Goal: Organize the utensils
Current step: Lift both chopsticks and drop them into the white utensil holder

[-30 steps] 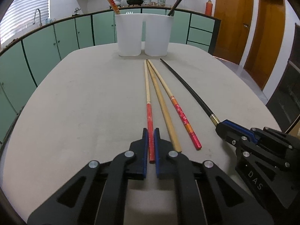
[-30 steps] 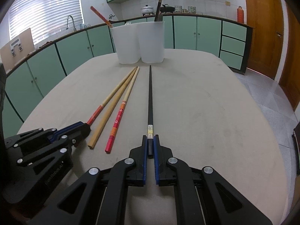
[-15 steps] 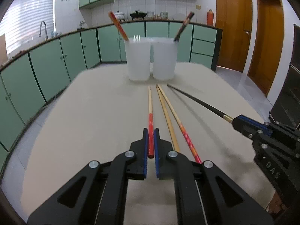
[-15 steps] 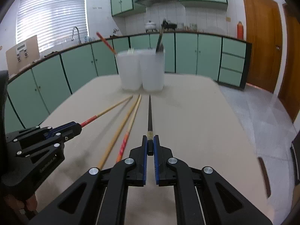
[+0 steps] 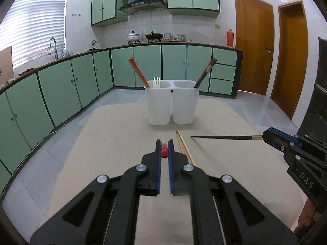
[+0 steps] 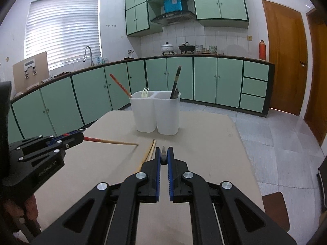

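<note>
The left tongs (image 5: pixel 164 151) are clamped on a red chopstick (image 6: pixel 111 141), the right tongs (image 6: pixel 164 156) on a black chopstick (image 5: pixel 222 137), both held above the desk (image 5: pixel 114 134). Raise each tip over the far holder (image 5: pixel 171 102); red likely goes left, black right, lowered steeply.

A red-handled wooden chopstick (image 6: pixel 111 141) is clamped at its red end and held level above the table, its pale tip pointed forward. A black chopstick (image 5: pixel 222 137) with a gold band is likewise gripped at its banded end and held level. Two tan chopsticks (image 5: pixel 184 146) are left lying side by side on the table. In the white twin-compartment holder (image 5: pixel 171 102), a red chopstick (image 5: pixel 137 72) and a pale fork (image 5: pixel 156 82) are stood in the left compartment and a dark chopstick (image 5: pixel 205 72) in the right, both chopsticks leaned outward.
</note>
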Demonstrator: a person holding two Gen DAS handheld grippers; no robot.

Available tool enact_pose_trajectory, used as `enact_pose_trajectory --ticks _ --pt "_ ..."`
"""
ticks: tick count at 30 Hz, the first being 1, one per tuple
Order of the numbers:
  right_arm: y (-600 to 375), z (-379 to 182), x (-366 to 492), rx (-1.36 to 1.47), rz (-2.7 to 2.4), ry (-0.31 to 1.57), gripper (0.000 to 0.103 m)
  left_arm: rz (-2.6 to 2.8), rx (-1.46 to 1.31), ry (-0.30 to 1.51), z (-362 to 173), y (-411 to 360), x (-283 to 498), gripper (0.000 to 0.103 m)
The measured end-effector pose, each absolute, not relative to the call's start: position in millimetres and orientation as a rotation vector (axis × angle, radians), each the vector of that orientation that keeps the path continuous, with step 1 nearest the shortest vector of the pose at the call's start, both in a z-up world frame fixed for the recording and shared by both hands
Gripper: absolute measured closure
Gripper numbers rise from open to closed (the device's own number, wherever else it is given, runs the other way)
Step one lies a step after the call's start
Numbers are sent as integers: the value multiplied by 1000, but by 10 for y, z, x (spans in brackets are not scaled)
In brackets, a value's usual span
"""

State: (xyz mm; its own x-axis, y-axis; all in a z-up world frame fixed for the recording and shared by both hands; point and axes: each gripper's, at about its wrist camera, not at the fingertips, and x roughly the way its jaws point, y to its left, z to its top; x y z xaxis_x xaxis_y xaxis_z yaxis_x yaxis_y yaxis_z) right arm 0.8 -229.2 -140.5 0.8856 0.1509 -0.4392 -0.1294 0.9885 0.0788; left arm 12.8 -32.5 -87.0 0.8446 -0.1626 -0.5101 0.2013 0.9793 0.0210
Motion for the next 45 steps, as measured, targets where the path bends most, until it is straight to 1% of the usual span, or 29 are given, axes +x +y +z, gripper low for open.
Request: enact_pose_trajectory --ticks 10,19,26,33,38,45 --pt "-2329 -1059 178 64 182 432 97 -243 41 464 -501 -246 194 98" --pt "-2423 -735 579 104 214 479 97 -300 -5 441 -232 -189 381 98" --pt "-2465 -440 721 81 247 448 97 -317 -40 416 -63 -132 495 98" --pt "-2519 -15 857 105 298 371 97 -326 -72 329 277 -105 603 98" --pt "-2524 369 1056 103 300 280 97 -324 -77 254 560 -144 729 98" --pt "-2485 686 1418 92 293 217 97 -312 -77 175 845 -260 1021 98"
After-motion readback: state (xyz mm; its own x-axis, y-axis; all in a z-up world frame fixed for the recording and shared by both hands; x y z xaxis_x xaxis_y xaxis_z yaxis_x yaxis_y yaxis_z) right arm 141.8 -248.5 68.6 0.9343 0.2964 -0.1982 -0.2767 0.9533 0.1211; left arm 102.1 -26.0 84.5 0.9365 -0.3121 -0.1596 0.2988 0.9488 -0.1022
